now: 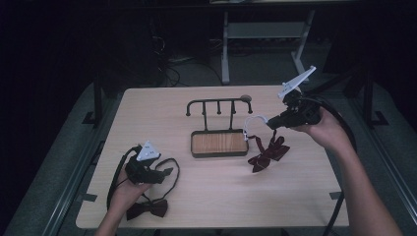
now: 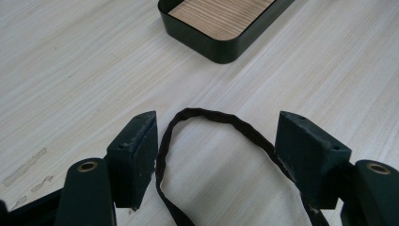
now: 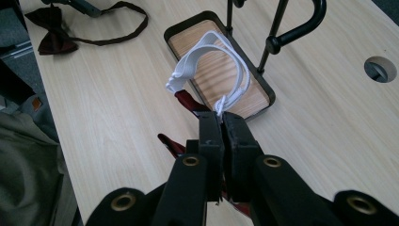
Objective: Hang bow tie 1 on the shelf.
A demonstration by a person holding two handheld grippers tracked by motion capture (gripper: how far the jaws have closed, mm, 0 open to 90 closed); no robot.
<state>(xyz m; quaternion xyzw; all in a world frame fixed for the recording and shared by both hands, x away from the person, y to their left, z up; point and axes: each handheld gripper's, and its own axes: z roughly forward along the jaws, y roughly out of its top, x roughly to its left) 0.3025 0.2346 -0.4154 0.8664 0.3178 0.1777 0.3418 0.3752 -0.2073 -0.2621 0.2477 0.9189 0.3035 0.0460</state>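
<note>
The tray (image 2: 221,44) is cut off at the top edge in the left gripper view, and the dark strap (image 2: 207,117) runs off the bottom. In the right gripper view the closed jaws hide most of the red bow tie (image 3: 186,101).

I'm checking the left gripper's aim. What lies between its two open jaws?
In the left gripper view, a loop of dark strap lies on the table between the left gripper jaws, untouched.
</note>
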